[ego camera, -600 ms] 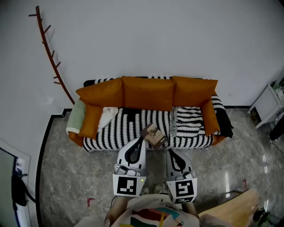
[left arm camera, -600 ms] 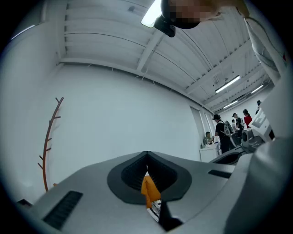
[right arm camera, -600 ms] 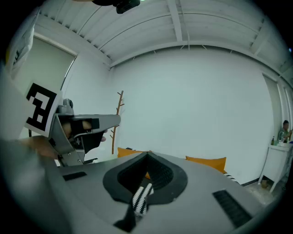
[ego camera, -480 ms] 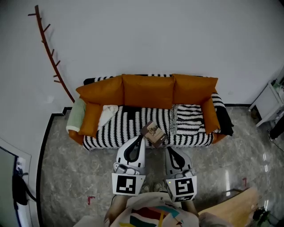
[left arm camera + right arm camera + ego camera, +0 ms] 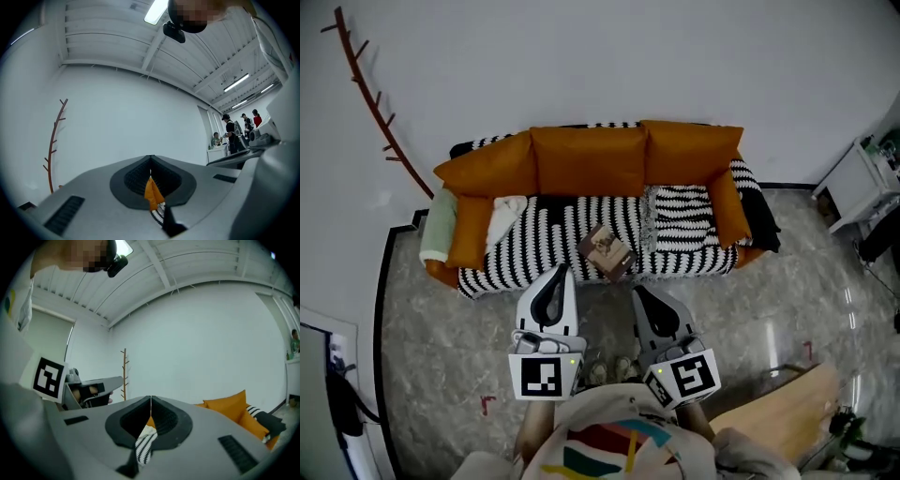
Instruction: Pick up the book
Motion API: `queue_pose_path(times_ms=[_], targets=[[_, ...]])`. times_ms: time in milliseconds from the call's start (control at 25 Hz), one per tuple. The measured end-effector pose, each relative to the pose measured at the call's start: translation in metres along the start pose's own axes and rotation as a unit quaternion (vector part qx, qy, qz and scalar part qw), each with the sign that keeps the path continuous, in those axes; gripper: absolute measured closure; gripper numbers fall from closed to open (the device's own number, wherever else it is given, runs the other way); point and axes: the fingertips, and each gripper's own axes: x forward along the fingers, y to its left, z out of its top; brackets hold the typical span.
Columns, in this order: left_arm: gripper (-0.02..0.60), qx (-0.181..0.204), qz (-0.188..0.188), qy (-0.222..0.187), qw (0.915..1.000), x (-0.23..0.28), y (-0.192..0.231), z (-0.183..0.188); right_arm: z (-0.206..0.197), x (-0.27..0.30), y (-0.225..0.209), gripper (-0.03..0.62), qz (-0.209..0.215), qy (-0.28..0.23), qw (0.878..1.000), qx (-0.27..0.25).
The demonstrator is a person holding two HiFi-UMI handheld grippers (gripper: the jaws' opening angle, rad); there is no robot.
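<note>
Book (image 5: pixel 607 251) in head view: lies flat, cover up, turned askew, on front part of striped sofa (image 5: pixel 544 246) seat, approx mid-length, near corner at seat's front edge. Row of orange back cushions (image 5: pixel 589 159) behind it. Striped cushion (image 5: pixel 682 216) is to book's right; white cloth (image 5: pixel 502 217) and green cushion (image 5: pixel 437 227) lie toward sofa's left end. L gripper (image 5: pixel 562 272) and R gripper (image 5: pixel 636 291) are held level over marble floor (image 5: pixel 441 347) in front of sofa, pointing at it. Book sits btwn their tips and a bit beyond, touching neither. Thin red-brown coat rack (image 5: pixel 380 117) stands at wall, left. Wooden board (image 5: pixel 787 422) at bottom right.

L gripper view: L gripper (image 5: pixel 150 164) jaws pressed together tip to tip, nothing pinched. A sliver of orange and stripes from sofa shows thru the slot below the tips. Coat rack (image 5: pixel 53 145) at left vs white wall; people (image 5: pixel 229 133) small in background, right.

R gripper view: R gripper (image 5: pixel 150 401) jaws likewise meet, gripping nothing; striped fabric shows thru slot under tips. L gripper (image 5: pixel 115 381) w/ its marker cube (image 5: pixel 49 377) at left, coat rack (image 5: pixel 124 373) beyond it, orange cushions (image 5: pixel 229 405) at right.
</note>
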Motion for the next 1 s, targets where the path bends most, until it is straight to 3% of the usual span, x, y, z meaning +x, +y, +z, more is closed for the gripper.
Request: queue_pose_path(times_ms=[200,400,600,760,1000], targets=[[0.574,0.006,-0.011,-0.007,0.9999,0.008,-0.014,-0.002,0.020,-0.014,-0.009,0.579,0.047,-0.083,0.994,0.062],[0.574,0.008,-0.014,-0.003,0.9999,0.020,-0.028,-0.009,0.013,-0.023,-0.038,0.578,0.049,-0.073,0.987,0.133],[0.574,0.017,-0.019,-0.022,0.9994,0.039,-0.049,-0.012,0.007,-0.036,-0.077,0.579,0.029,-0.092,0.991,0.094],[0.574,0.032,-0.014,-0.020,0.9992,0.047,-0.059,-0.022,-0.003,-0.034,-0.097,0.576,0.030,-0.094,0.989,0.112],[0.574,-0.006,0.010,0.004,0.9999,0.073,-0.035,-0.051,-0.015,-0.007,-0.108,0.446,0.039,-0.082,0.987,0.129]])
